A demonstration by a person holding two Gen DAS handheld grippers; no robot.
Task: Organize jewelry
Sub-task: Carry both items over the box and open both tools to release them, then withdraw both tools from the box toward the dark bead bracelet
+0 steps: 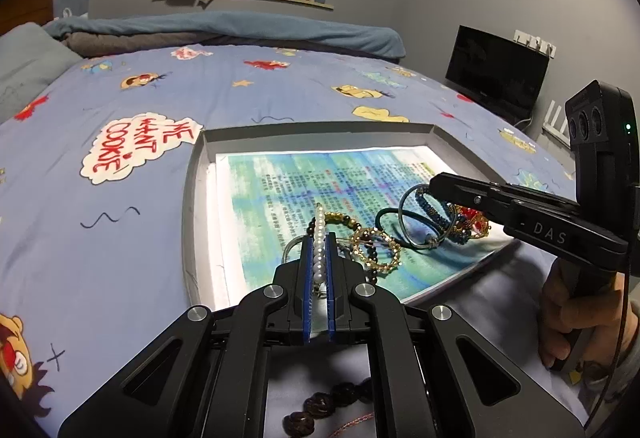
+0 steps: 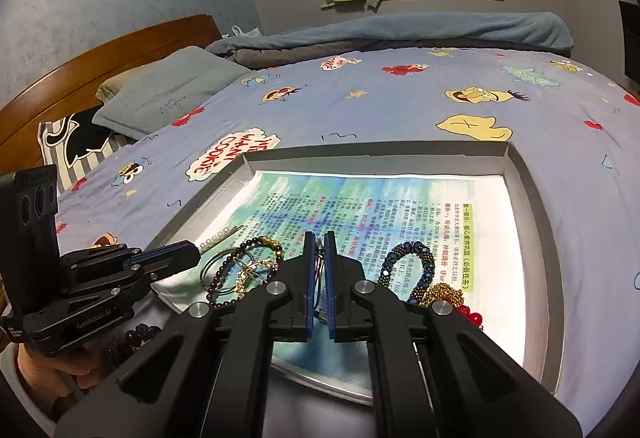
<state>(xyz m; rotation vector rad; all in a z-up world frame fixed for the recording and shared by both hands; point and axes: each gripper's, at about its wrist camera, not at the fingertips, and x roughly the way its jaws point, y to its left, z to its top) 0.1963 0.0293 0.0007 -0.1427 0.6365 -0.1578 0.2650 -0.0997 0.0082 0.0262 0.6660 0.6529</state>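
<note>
Partly hidden, pearl strand between left tongs

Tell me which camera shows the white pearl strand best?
The left wrist view: the white pearl strand runs straight between the left tongs, clamped. The right wrist view shows only its pearl tip past those tongs.

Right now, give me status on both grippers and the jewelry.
Left gripper shut on pearl strand. Right gripper shut on thin ring. Remaining bracelets heaped in tray, close to both jaws.
</note>
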